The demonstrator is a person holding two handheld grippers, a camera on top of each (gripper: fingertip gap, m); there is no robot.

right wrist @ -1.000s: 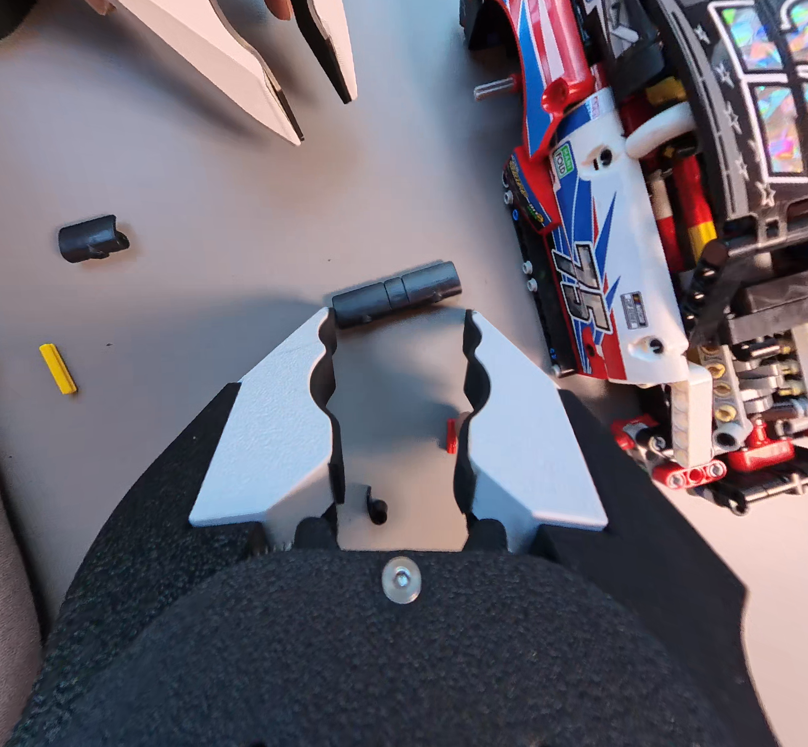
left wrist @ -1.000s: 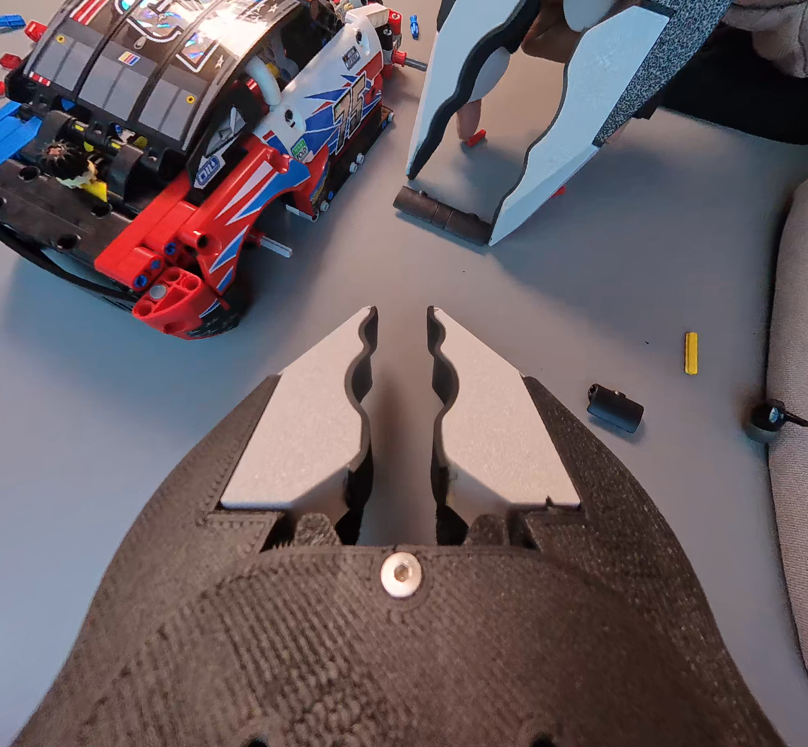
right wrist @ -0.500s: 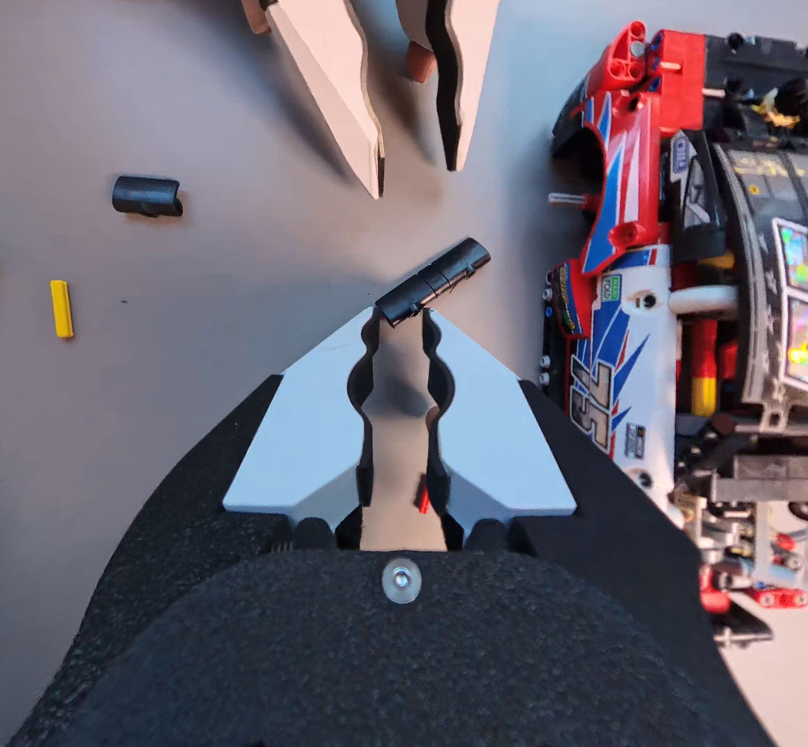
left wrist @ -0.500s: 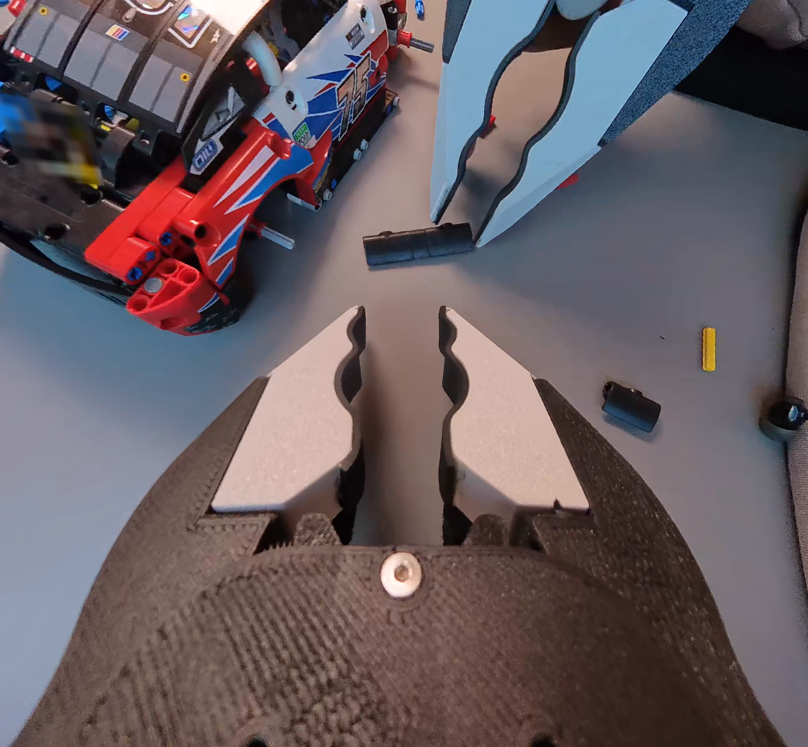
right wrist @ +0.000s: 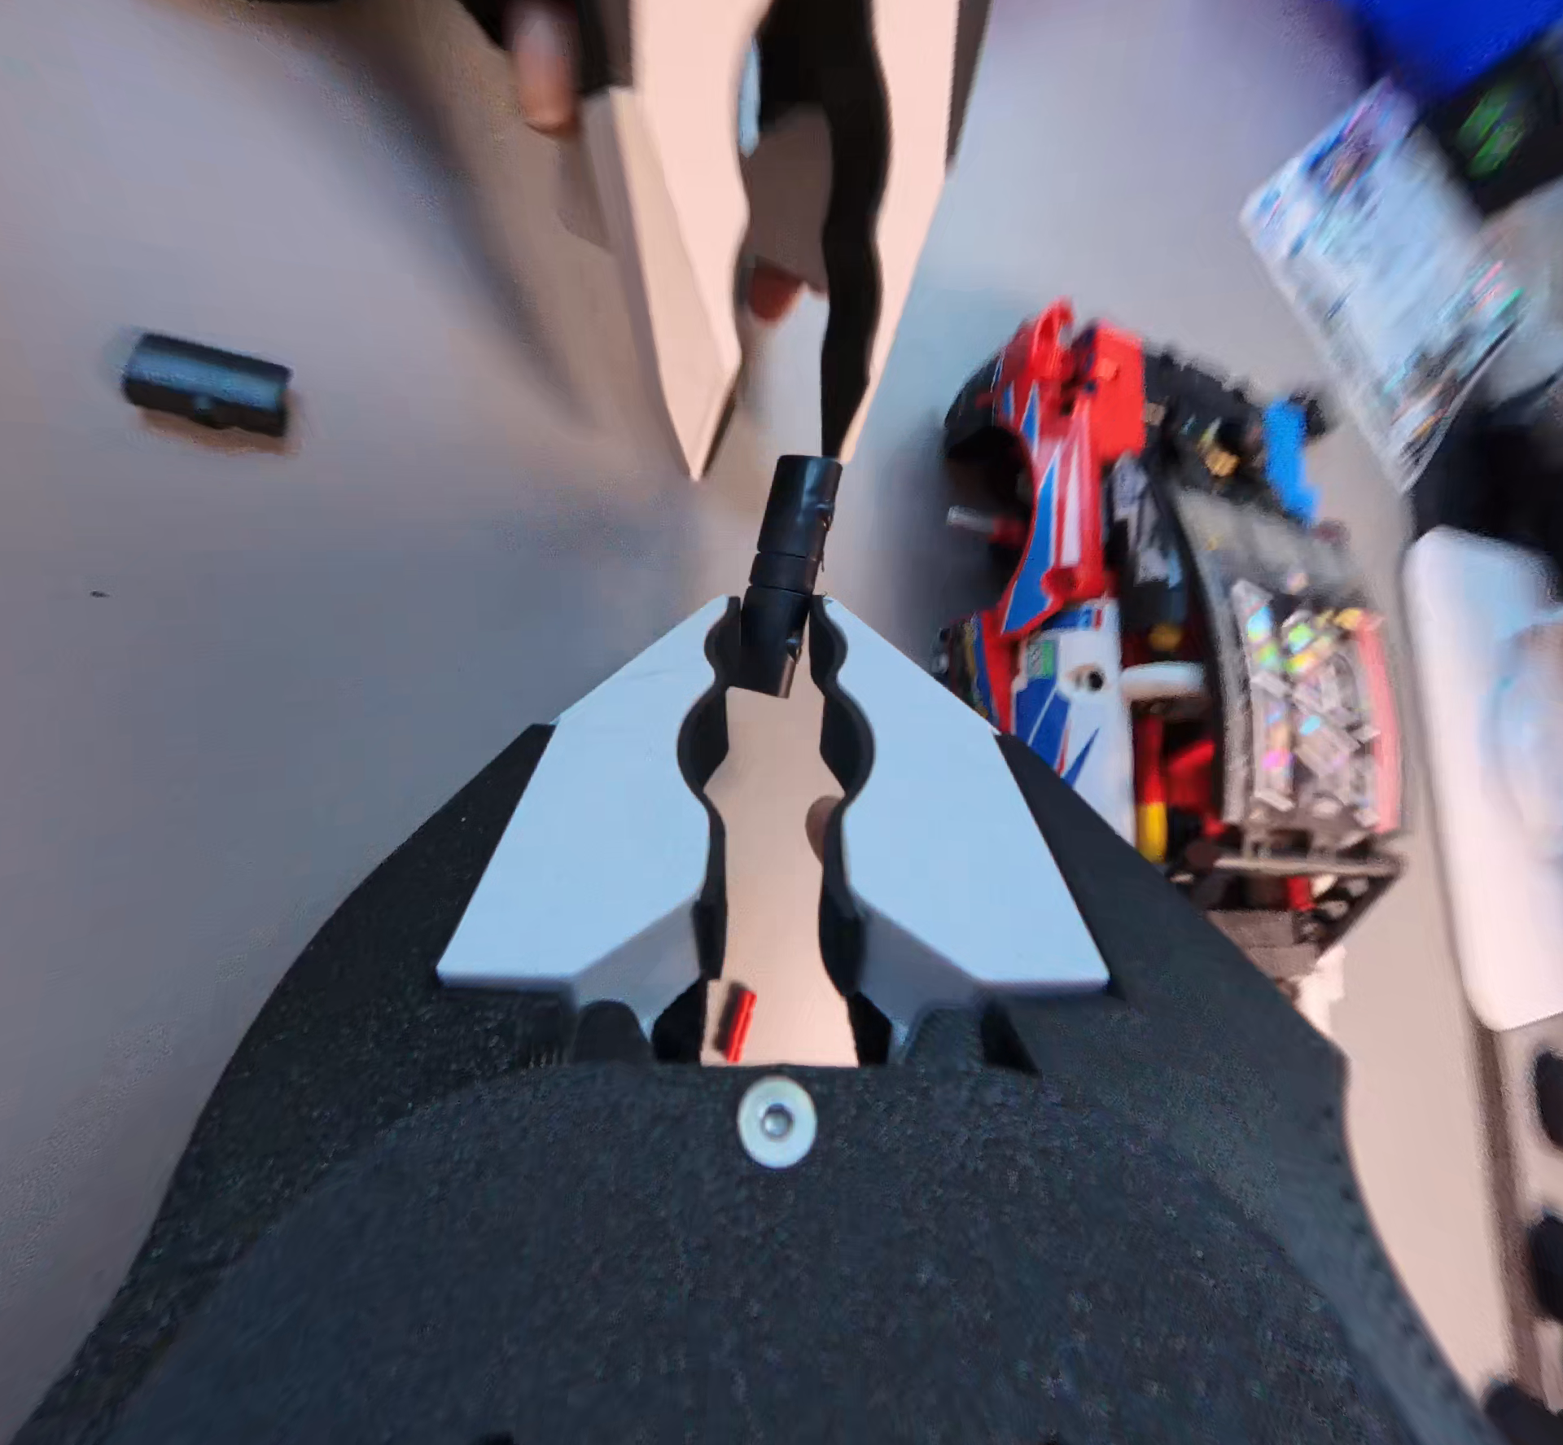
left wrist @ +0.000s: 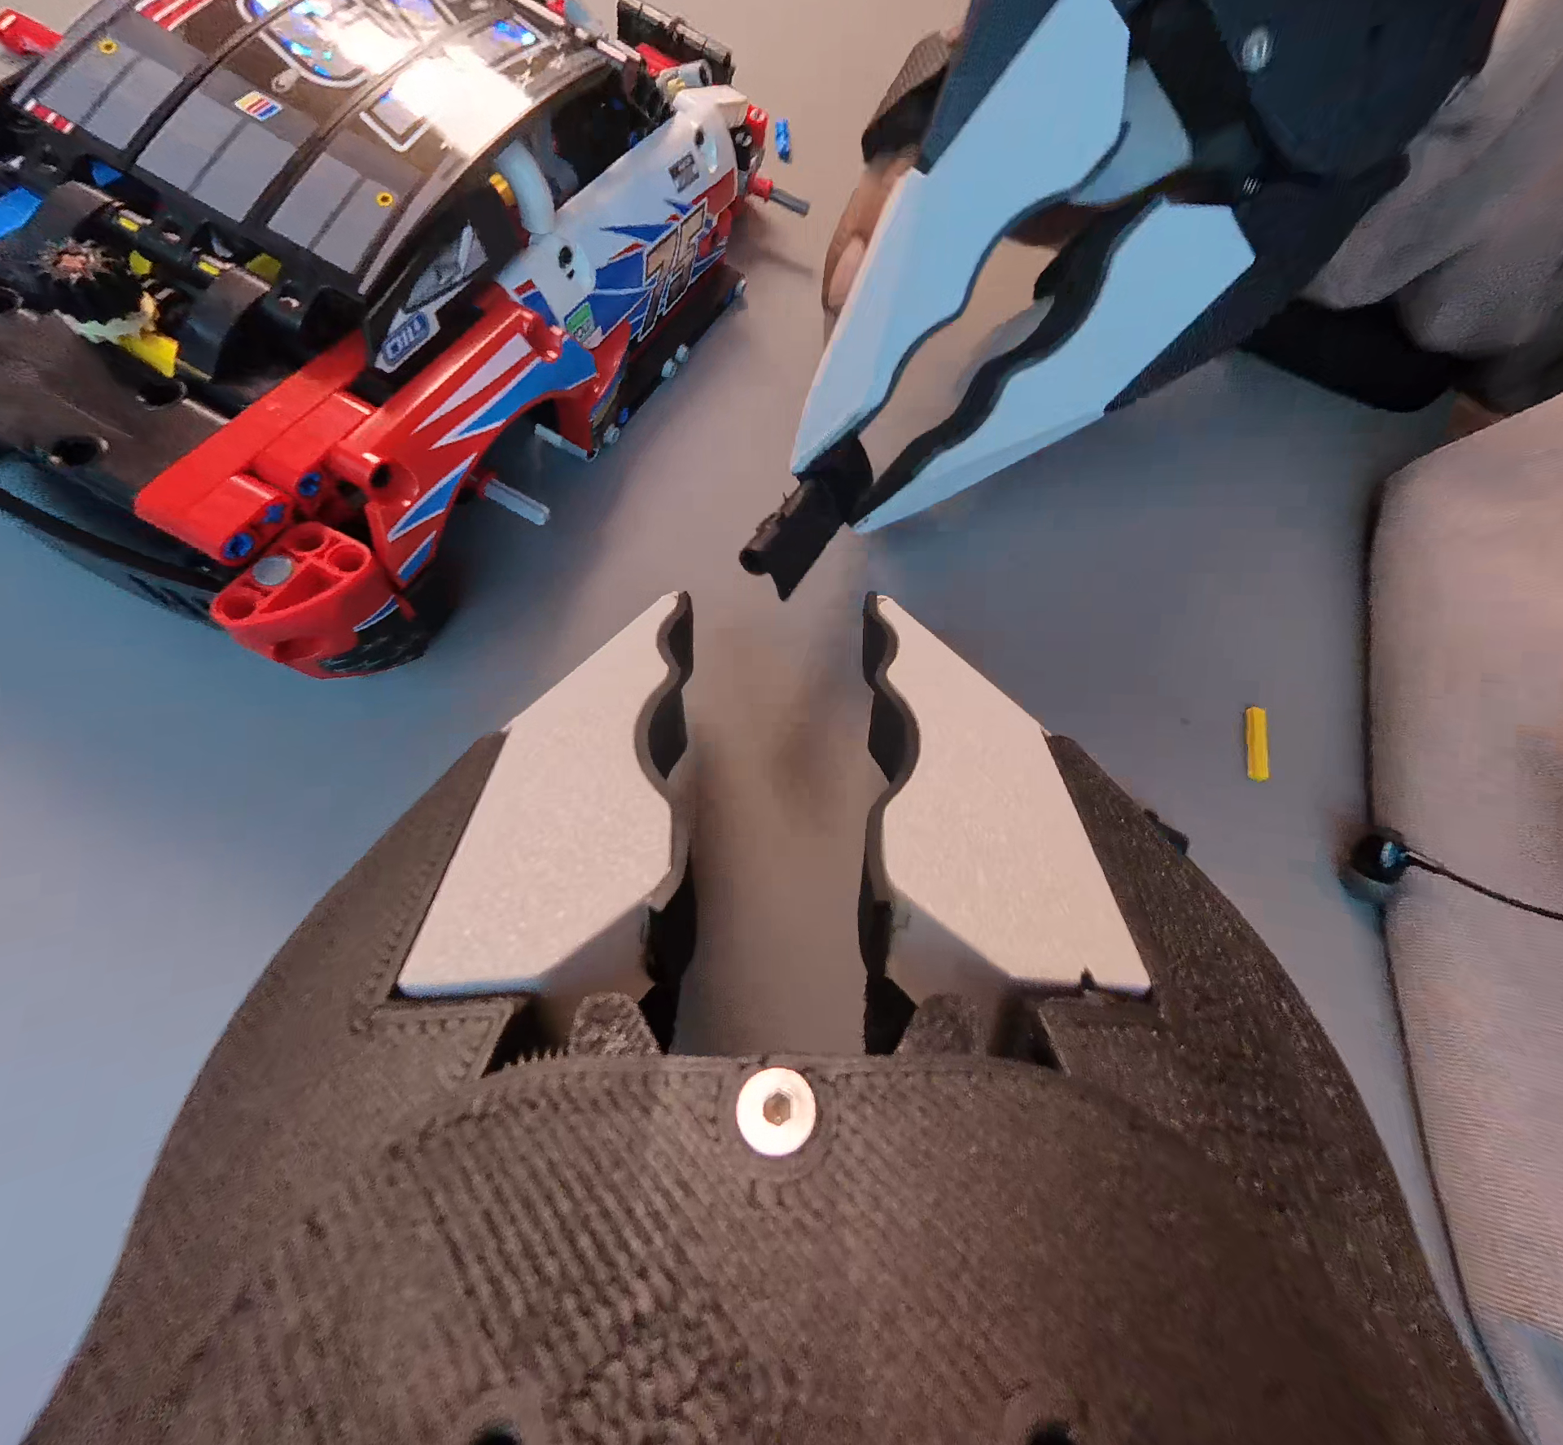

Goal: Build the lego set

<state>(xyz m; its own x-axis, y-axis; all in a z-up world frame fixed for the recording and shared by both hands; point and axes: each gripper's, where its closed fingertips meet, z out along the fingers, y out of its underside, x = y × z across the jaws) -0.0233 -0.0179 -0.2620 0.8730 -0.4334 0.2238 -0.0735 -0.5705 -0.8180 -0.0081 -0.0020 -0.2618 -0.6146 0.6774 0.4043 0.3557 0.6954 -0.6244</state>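
The red, white and blue lego race car stands on the grey table at the left; it also shows blurred in the right wrist view. My right gripper is shut on one end of a black cylindrical lego connector and holds it off the table, pointing forward. In the left wrist view the right gripper comes in from the upper right with the connector sticking out of its tips. My left gripper is open and empty, its tips just below the connector's free end.
A small black piece lies on the table to the left. A yellow pin and a black ball on a cable lie at the right, beside grey fabric. A red pin lies under my right gripper. A booklet is at the far right. From the left gripper's tips to the small black piece is close to 10 cm.
My right gripper has shut on the black connector and lifted it off the table toward the left gripper. My left gripper has opened wider.
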